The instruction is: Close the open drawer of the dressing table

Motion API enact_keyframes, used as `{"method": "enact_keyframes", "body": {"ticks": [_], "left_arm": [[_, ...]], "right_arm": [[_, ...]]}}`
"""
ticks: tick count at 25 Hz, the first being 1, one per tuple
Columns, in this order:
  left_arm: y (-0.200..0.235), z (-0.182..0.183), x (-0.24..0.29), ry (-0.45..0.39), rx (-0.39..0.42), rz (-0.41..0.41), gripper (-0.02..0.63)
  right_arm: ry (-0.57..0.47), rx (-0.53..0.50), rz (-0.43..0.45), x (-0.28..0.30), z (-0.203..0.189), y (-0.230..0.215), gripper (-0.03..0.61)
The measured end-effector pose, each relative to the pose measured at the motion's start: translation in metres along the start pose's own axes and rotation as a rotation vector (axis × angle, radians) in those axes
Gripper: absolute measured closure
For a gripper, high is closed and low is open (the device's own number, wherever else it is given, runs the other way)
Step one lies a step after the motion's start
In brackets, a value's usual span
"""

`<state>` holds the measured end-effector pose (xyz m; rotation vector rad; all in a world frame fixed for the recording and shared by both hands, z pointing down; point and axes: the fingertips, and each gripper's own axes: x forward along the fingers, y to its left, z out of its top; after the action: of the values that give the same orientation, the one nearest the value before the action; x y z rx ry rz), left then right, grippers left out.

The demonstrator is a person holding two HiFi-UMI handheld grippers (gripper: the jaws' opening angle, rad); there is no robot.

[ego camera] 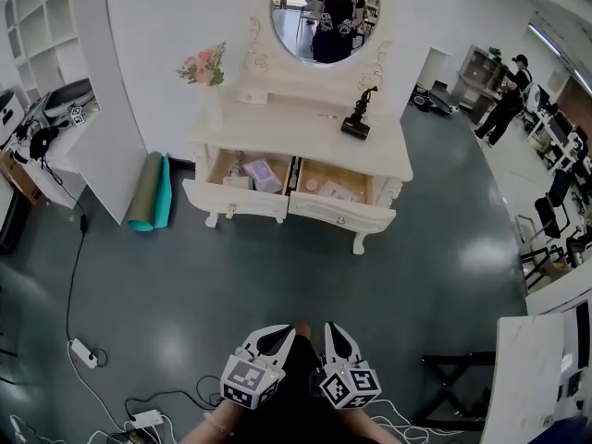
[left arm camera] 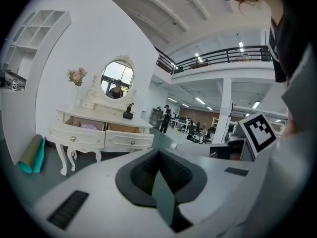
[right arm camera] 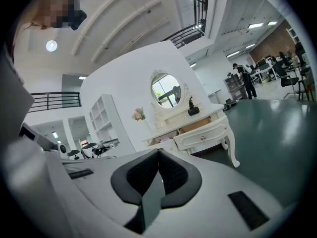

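the dressing table stands against the white wall, well apart from both grippers across the floor. its left drawer and right drawer are pulled out, with small items inside. the left gripper and right gripper hang side by side, each with its fingers clenched together on nothing. a rolled mat sits left of the table.

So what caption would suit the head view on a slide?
Empty, jaws shut, the left gripper and right gripper face a white dressing table whose image-left drawer and image-right drawer stand open.
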<state>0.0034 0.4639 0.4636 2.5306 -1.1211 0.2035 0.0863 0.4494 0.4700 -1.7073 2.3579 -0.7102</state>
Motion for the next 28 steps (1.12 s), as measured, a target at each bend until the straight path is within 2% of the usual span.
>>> {"method": "enact_keyframes", "body": {"ticks": [10,17,28], "left_arm": [[0.026,0.027,0.045,-0.007,-0.010,0.042,0.595],[0.053,0.045,0.085,-0.002,-0.030,0.068,0.595],[0.085,0.068,0.159,0.014,-0.040,0.071,0.595]], "right_arm": [[0.023,0.005,0.069,0.060,0.023,-0.011,0.572],[0.046,-0.003,0.060,0.103,0.043,-0.037,0.572],[0.004,0.017,0.057,0.171,0.085,-0.087,0.572]]}}
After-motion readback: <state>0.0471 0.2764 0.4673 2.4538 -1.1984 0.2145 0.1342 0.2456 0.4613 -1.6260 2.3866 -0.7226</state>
